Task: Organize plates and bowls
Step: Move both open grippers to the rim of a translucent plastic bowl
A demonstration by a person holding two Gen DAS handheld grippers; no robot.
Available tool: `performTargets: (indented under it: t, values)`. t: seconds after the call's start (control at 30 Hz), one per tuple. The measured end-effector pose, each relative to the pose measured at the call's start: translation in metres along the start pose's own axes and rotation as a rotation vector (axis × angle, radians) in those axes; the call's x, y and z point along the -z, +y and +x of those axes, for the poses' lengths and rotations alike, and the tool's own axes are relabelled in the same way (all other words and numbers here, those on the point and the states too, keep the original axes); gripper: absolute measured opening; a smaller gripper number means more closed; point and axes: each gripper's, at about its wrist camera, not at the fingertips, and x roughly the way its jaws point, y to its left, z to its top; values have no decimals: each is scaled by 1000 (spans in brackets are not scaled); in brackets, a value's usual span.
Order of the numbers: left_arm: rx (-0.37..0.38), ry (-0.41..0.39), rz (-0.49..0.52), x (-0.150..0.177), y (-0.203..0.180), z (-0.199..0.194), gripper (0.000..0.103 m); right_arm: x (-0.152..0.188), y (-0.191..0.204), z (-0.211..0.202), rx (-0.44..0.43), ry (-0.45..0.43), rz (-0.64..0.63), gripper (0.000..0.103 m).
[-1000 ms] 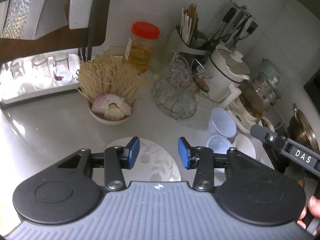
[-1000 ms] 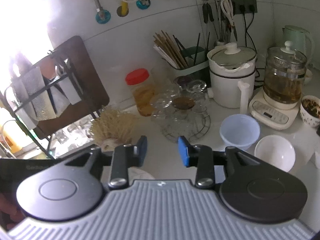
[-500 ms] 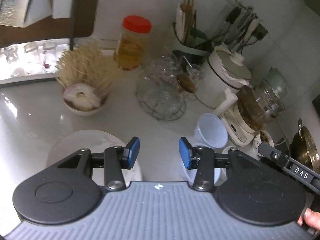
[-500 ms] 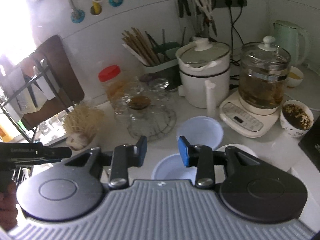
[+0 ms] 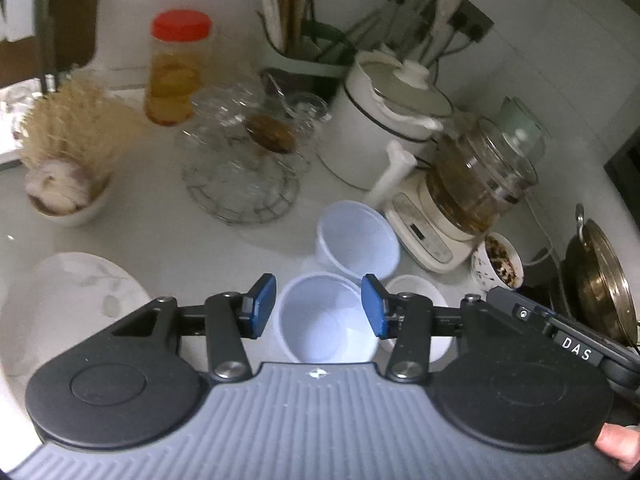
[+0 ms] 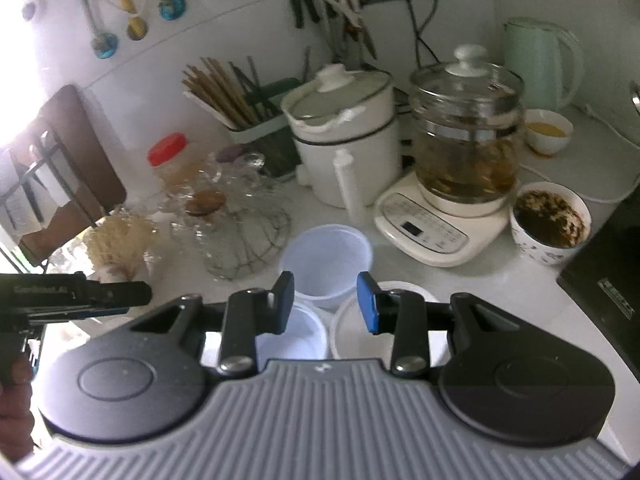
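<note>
Since a second ago, both my views have swung away from the plate and toward the bowls. My left claw [image 5: 319,312] used to hang over the leaf-patterned plate [image 5: 76,280]; now that plate lies off to the left on the white desk [image 5: 180,236], and a pale blue bowl [image 5: 324,320] sits framed between my blue pads [image 5: 262,306]. The left claw is wide open and holds nothing; I cannot tell whether the pads touch the bowl's rim. My right claw [image 6: 326,304] has likewise come nearer to the bowls, which were farther right in its view before. It is open too, gripping nothing, and it hovers over the spot where the three bowls meet.

The bowls stand upright in a tight cluster, rims close together or touching. The near blue bowl [image 6: 296,334] and a second blue bowl [image 6: 326,260] behind it look thin and translucent, both empty. Just right of the near one is a white bowl [image 6: 360,334], also empty, half hidden by my right claw. The second blue bowl [image 5: 358,236] stands just in front of the tea maker [image 5: 460,200] and beside the wire rack of glassware [image 5: 240,172]. The plate is flat, white, with a faint grey leaf print.
</note>
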Motion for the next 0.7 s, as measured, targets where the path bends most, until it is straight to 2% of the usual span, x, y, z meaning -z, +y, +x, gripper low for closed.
performTargets:
  t: [0.17,0.4,0.7]
  values:
    - [45,38,-13,4,-15,19,53,1,-23,2,10,-2,38,38]
    - [68,66,23,1,-34,43,53,4,-45,8,13,-3,93,38]
    - [94,99,56,-10,-57,74,53,4,-72,26,45,37,159,38]
